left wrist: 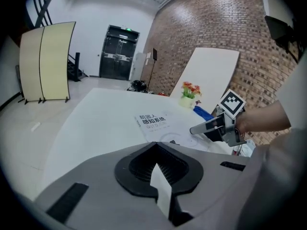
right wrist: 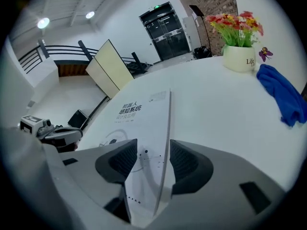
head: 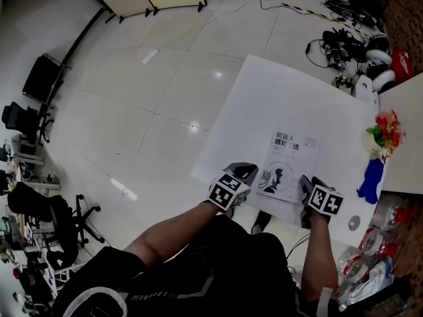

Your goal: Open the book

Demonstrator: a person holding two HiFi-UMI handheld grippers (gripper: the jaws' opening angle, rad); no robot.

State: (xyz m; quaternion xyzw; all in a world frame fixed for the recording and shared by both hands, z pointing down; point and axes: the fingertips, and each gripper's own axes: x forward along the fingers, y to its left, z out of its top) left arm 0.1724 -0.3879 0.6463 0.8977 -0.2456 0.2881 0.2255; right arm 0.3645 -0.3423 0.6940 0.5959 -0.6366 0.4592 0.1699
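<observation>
A closed white book [head: 287, 164] with dark print on its cover lies flat near the front edge of the white table [head: 264, 91]. My right gripper [head: 316, 197] is at the book's near right corner. In the right gripper view it [right wrist: 153, 145] stands open, with the book's [right wrist: 139, 111] right edge running between the jaws and neither pad pressing on it. My left gripper [head: 236, 177] sits by the book's near left corner. In its own view the tips [left wrist: 154, 145] meet, shut on nothing, with the book [left wrist: 156, 122] ahead and the right gripper [left wrist: 211, 127] beyond it.
A white pot of red flowers [head: 382, 134] and a blue cloth [head: 370, 180] are at the table's right end, with a small disc [head: 354, 222] near the front corner. Cables and gear [head: 350, 41] lie on the floor beyond. Office chairs [head: 39, 210] stand at the left.
</observation>
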